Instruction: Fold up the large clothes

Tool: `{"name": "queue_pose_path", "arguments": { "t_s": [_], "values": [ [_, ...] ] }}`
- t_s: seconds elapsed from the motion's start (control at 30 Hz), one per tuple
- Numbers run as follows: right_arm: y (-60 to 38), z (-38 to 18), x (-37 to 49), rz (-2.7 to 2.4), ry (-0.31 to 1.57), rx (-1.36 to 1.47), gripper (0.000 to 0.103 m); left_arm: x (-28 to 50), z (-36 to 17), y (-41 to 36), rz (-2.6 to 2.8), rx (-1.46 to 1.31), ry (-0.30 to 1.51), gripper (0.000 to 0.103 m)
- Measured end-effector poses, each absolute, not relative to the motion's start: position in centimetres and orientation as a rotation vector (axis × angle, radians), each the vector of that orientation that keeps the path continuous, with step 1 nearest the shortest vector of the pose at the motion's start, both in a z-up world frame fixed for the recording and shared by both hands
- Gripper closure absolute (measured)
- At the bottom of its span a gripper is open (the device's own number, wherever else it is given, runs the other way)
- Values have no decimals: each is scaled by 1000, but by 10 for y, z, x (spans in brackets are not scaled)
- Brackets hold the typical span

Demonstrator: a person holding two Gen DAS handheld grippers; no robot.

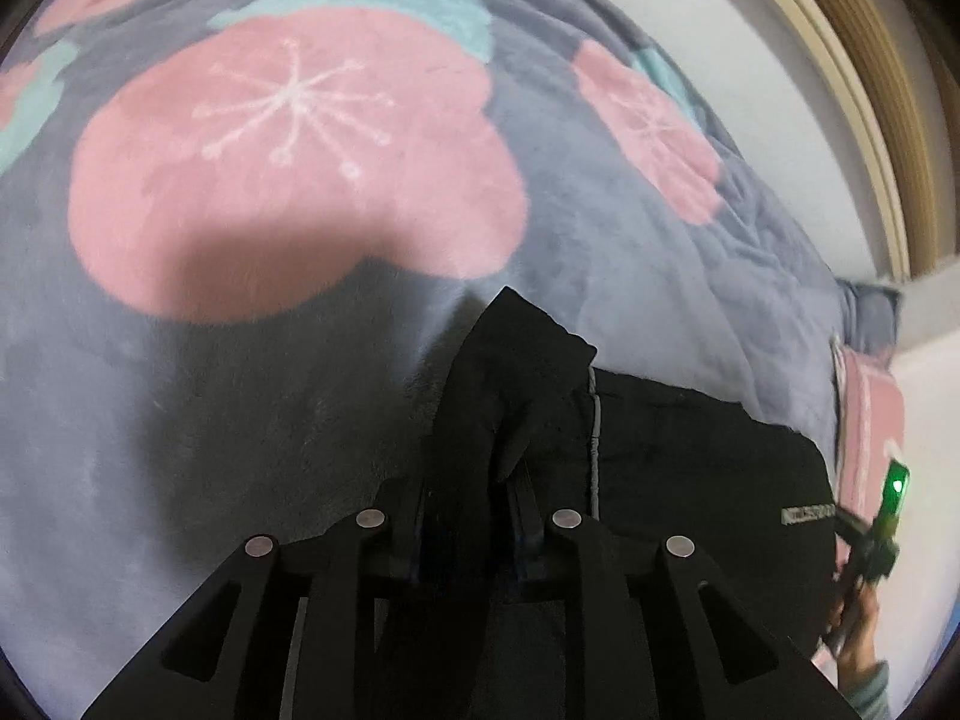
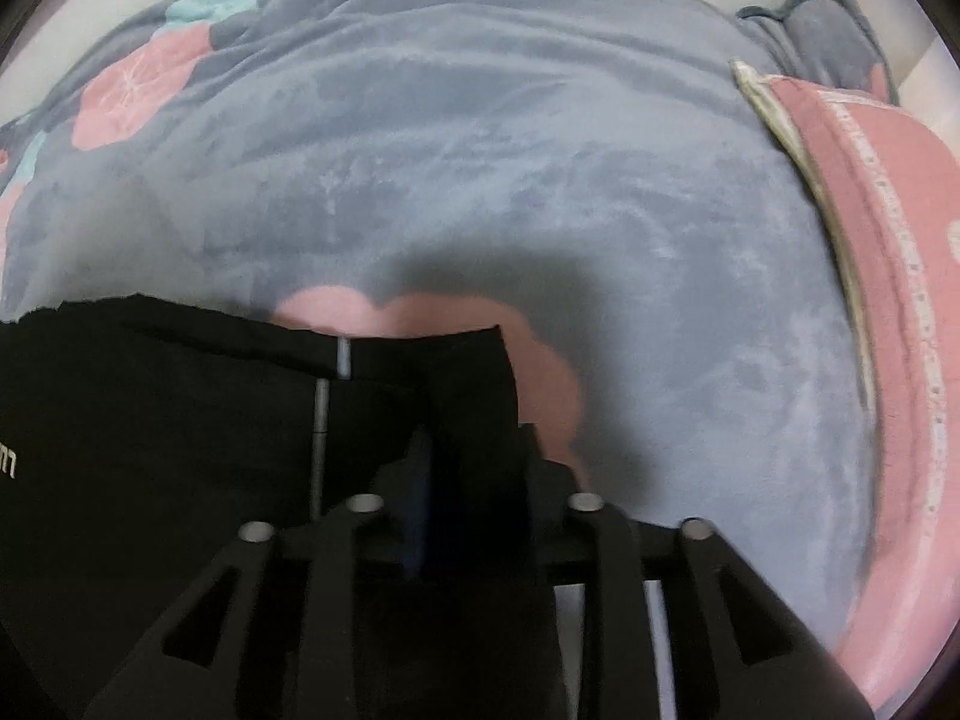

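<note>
A black garment (image 1: 690, 480) lies on a bed covered by a grey blanket (image 1: 180, 420) printed with large pink flowers, and both of its far corners are pinched. In the left wrist view, the left hand-held gripper (image 1: 474, 480) is closed on a bunched peak of dark cloth that stands up between its fingers, with a pale zip line running just to the right of the bunch. In the right wrist view, the right hand-held gripper (image 2: 474, 456) is closed on the garment's other corner, where a flap of fabric rises between its jaws above a pink flower. A pink pillow (image 2: 888, 300) sits at the right edge of the bed, near that corner. The right hand (image 1: 858, 618) shows small at the lower right of the left view, holding its tool with a green light. The main risk is uneven hold: the left bunch looks thick and folded, so a layer could slip out once the cloth is lifted, leaving one side to sag. If the two hands travel at different speeds, the edge would skew and the fold land crooked. The fleecy blanket could also cling and drag along with the garment.
</note>
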State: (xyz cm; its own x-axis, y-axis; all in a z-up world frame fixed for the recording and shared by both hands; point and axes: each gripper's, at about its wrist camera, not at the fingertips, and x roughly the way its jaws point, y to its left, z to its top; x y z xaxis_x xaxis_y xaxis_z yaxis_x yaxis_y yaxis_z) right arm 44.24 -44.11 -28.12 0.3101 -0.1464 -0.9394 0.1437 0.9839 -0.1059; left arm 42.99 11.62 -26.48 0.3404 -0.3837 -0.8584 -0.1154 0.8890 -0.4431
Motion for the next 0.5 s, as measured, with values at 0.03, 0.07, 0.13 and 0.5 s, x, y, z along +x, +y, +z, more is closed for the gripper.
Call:
{"name": "queue_pose_path", "arguments": {
  "t_s": [0.03, 0.07, 0.13, 0.5],
  "values": [
    [-441, -271, 438, -186, 1217, 10, 63, 428, -257, 120, -190, -475, 1217, 79],
    [-443, -259, 431, -181, 1189, 24, 52, 423, -249, 124, -195, -474, 1202, 74],
    [-442, -228, 408, -170, 1115, 53, 44, 413, -227, 131, -205, -456, 1151, 64],
    [-323, -193, 324, 95, 1115, 105, 44, 288, -159, 38, -377, -378, 1051, 58]
  ]
}}
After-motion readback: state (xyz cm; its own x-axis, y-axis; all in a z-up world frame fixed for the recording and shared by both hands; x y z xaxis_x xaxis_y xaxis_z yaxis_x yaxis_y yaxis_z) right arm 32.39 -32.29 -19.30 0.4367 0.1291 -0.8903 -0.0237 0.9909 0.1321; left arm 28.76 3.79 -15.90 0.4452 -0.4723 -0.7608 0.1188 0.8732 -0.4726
